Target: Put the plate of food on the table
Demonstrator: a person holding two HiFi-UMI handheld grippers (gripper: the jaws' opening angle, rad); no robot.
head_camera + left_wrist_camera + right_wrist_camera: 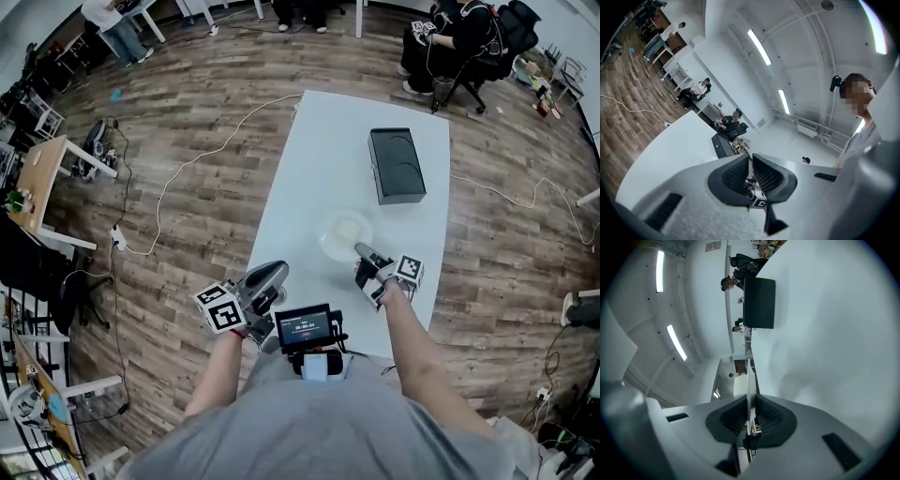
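The white table [319,150] carries a black box [397,165] near its far end. The plate of food [345,234] is at the middle of its near half, whether resting or just above I cannot tell. The right gripper [364,253] is clamped on the plate's near rim, so I judge only the release is left; the left gripper [270,274], jaws together and empty, hangs off the left edge.

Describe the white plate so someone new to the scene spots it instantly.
Find the long white table; past its middle lies a black rectangular box. Nearer the person is the round white plate, rim pinched by the right gripper: the only round thing there.
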